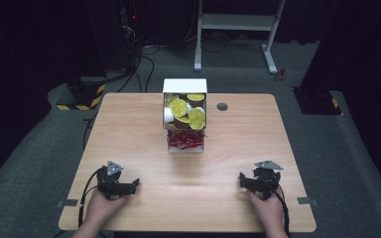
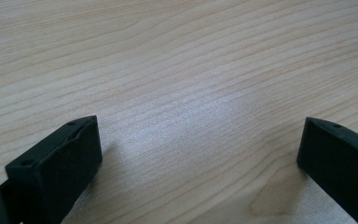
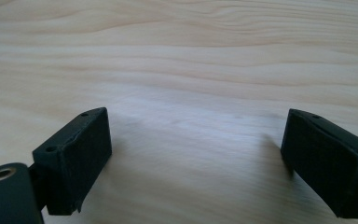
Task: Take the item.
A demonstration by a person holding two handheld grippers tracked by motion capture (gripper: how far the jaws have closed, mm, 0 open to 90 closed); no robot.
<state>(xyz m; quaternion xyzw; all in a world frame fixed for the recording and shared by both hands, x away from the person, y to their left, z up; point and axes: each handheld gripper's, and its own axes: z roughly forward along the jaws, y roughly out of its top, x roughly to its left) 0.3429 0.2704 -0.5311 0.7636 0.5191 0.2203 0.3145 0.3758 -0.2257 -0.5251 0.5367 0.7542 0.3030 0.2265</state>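
Coffee pods (image 1: 188, 112) with yellow foil lids sit heaped in the upper compartment of a white box (image 1: 184, 85), which stands at the far middle of the wooden table (image 1: 129, 129). Below the pods, red shredded filling (image 1: 185, 140) spills from the lower part of the same box. Both grippers rest well apart from it, at the near edge.

Starting at the left, the left gripper (image 1: 129, 186) lies on the tabletop in the person's hand, its jaws spread wide with only bare wood between them, as the left gripper view (image 2: 198, 154) confirms. From that side a long reach is needed, and a careless approach could knock the box's wall and shove the whole box backward.

In the middle, the pods are stacked loosely and overlap one another, some tilted. Pulling one from the heap may well drag its neighbours out over the front lip, and they would probably roll across the table. A pinch on a foil lid could dent or tear it.

At the right, the right gripper (image 1: 248, 182) also rests with its jaws wide apart and nothing held, seen too in the right gripper view (image 3: 196, 163). Its trailing cable could snag at the table's edge during a forward reach.
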